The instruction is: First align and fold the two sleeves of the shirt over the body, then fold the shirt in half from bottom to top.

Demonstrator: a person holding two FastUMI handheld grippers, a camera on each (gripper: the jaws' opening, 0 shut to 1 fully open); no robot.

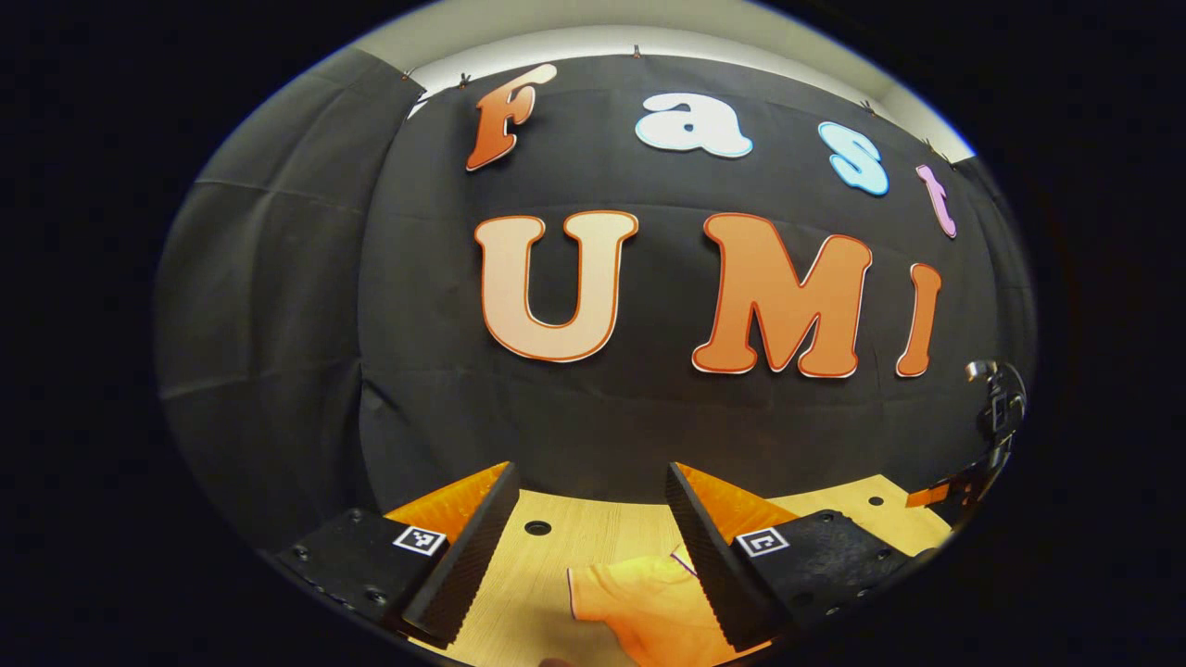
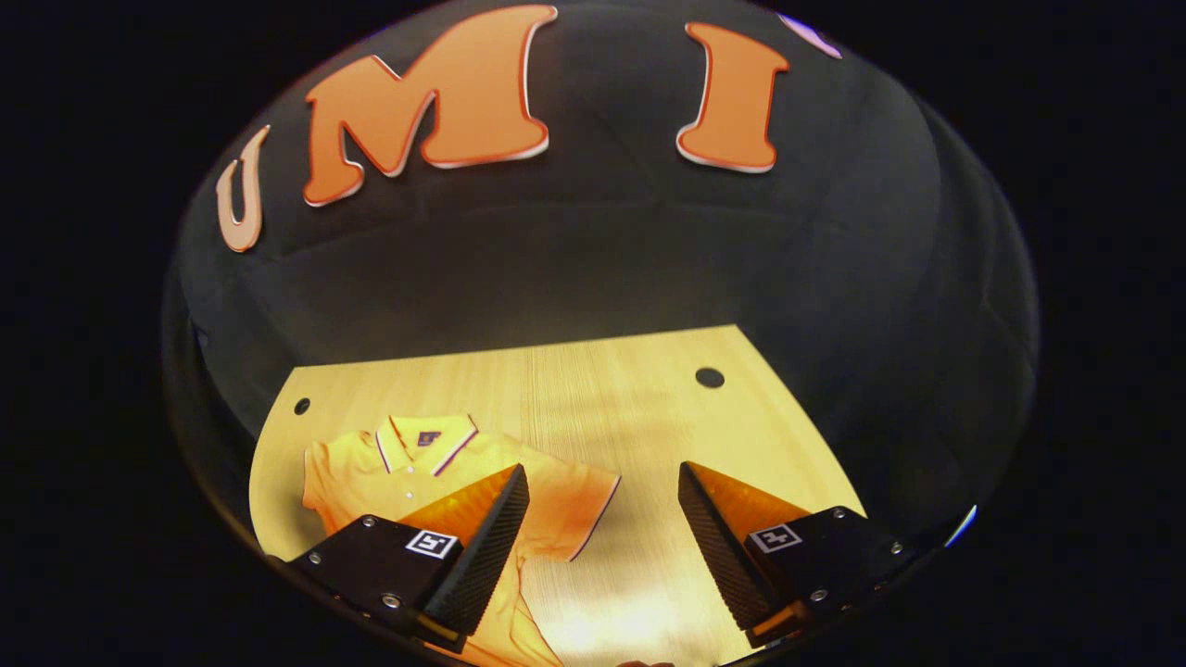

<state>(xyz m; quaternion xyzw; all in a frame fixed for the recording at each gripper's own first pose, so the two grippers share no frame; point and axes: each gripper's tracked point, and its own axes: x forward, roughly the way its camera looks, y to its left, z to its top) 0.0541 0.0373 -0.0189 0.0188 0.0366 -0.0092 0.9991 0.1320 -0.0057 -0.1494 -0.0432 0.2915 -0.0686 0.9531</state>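
The orange polo shirt lies flat on the pale wooden worktop, collar toward the black cloth wall, one short sleeve spread out to the side. In the right gripper view the right tool hangs above the worktop with its fingers spread wide, grasping nothing. In the left gripper view the left tool is likewise released above a sleeve
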